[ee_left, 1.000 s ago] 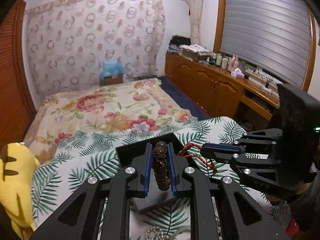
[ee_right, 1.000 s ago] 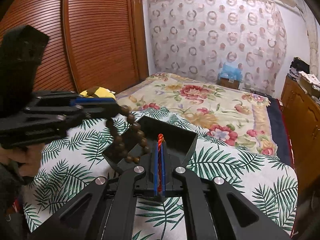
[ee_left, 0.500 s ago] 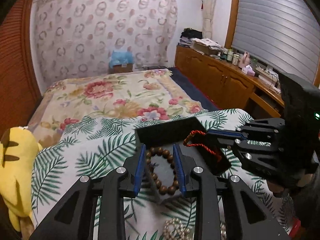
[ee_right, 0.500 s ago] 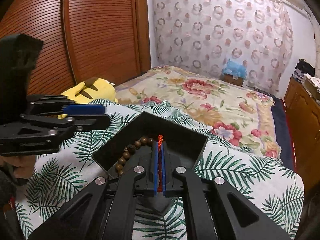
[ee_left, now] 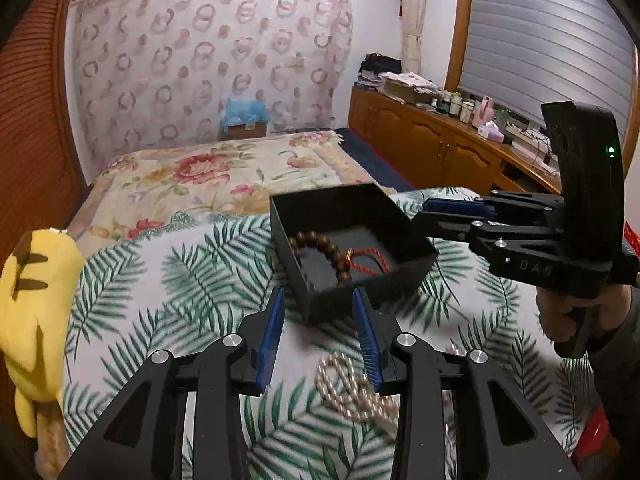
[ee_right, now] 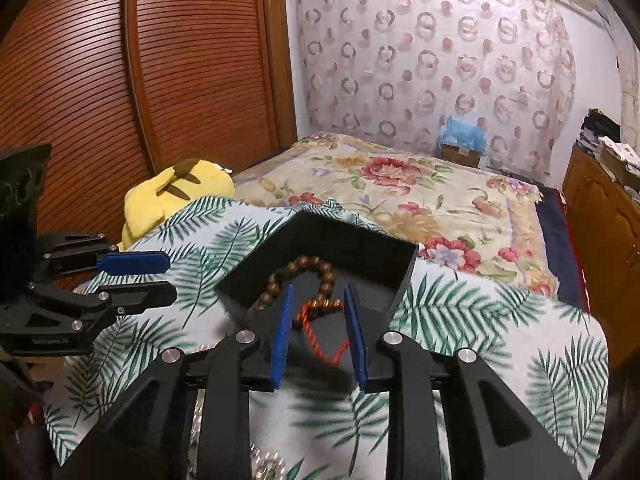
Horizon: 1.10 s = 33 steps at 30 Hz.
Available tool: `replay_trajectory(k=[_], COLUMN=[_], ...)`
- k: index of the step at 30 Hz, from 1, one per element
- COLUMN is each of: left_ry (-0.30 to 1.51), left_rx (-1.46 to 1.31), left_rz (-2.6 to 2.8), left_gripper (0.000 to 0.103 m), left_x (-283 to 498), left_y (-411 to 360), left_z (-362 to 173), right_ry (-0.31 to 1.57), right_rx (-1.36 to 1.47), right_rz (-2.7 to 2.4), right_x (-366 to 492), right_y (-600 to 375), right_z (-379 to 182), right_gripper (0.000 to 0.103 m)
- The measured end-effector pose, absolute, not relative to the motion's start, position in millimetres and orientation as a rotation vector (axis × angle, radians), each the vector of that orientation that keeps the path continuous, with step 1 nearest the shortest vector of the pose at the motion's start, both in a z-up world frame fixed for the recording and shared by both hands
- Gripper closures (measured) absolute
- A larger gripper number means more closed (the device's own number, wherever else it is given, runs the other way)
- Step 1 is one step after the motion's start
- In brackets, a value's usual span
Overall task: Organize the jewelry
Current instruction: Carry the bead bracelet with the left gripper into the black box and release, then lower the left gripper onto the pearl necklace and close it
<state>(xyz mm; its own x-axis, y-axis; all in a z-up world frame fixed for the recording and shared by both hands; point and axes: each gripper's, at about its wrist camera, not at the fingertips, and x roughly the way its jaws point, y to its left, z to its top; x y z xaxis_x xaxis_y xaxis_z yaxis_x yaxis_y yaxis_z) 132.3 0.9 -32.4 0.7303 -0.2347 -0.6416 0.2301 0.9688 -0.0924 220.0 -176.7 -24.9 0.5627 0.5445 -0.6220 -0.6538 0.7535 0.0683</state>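
Note:
A black open box (ee_left: 360, 204) sits on the palm-leaf cloth; it also shows in the right wrist view (ee_right: 352, 236). Inside lie a brown wooden bead bracelet (ee_left: 320, 246) (ee_right: 316, 266) and a red cord bracelet (ee_left: 370, 262) (ee_right: 316, 330). My left gripper (ee_left: 318, 332) is open and empty, just in front of the box. My right gripper (ee_right: 318, 330) is open and empty over the box's near corner; it shows at the box's right side in the left wrist view (ee_left: 452, 210). A pearl necklace (ee_left: 352, 390) lies on the cloth under the left gripper.
A yellow plush toy (ee_left: 30, 312) (ee_right: 176, 194) lies at the cloth's left edge. The floral bed (ee_right: 400, 188) stretches behind the box. Wooden cabinets (ee_left: 432, 148) with clutter line the right wall. A slatted wooden wardrobe (ee_right: 160, 80) stands left.
The left gripper opened, dropped the bead bracelet into the box and drew back. The right gripper then opened and released the red cord into the box.

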Motion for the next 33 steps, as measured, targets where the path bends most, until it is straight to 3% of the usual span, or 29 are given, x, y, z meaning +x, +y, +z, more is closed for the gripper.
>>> replay_trajectory(k=[19,33], left_ry=[0.727,0.752], left_rx=[-0.040,-0.043], left_rz=[-0.229,-0.242], left_gripper=[0.069,0.069], left_x=[65,55], left_y=[9,7], left_z=[-56,-70], right_ry=[0.738,0.825], right_rx=[-0.089,-0.111], right_rz=[0.628,0.658], right_x=[121,119], right_y=[-229,-202], right_z=[-60,-85], right_gripper=[0.075,0.075])
